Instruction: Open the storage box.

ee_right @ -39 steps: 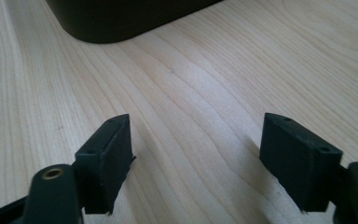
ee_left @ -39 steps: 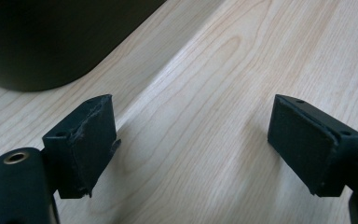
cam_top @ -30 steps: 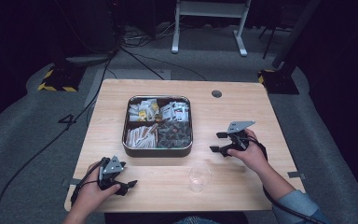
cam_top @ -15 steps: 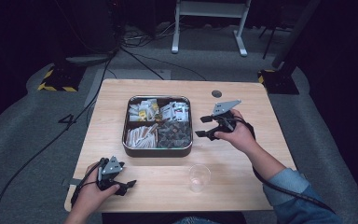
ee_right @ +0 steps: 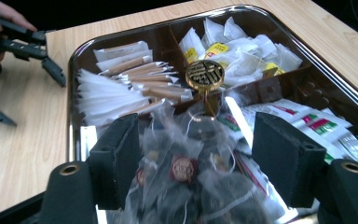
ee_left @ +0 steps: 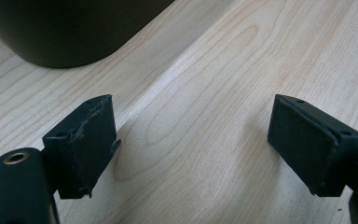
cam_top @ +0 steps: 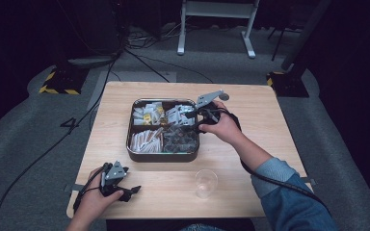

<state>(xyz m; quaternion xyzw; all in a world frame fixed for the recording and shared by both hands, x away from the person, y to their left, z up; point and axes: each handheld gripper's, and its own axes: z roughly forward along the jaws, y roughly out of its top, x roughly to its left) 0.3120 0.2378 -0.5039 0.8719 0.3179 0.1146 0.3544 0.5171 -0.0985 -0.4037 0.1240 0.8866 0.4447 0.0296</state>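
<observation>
Dark room, grey carpet, wood table (cam_top: 250, 159). Tray (cam_top: 131, 144) sits mid-table toward the far edge, four compartments. Right gripper (ee_right: 193, 161) hovers over its near-right compartment, jaws closing in but nothing pinched yet; mesh tea bags (ee_right: 186, 186) lie directly below between the jaws, so it's a straight drop. Tray wall and the gold knob (ee_right: 205, 74) crowd that spot. Cup (cam_top: 206, 182) near front edge, clear. Left gripper (ee_left: 191, 149) parked at front-left corner, jaws apart, empty.
</observation>
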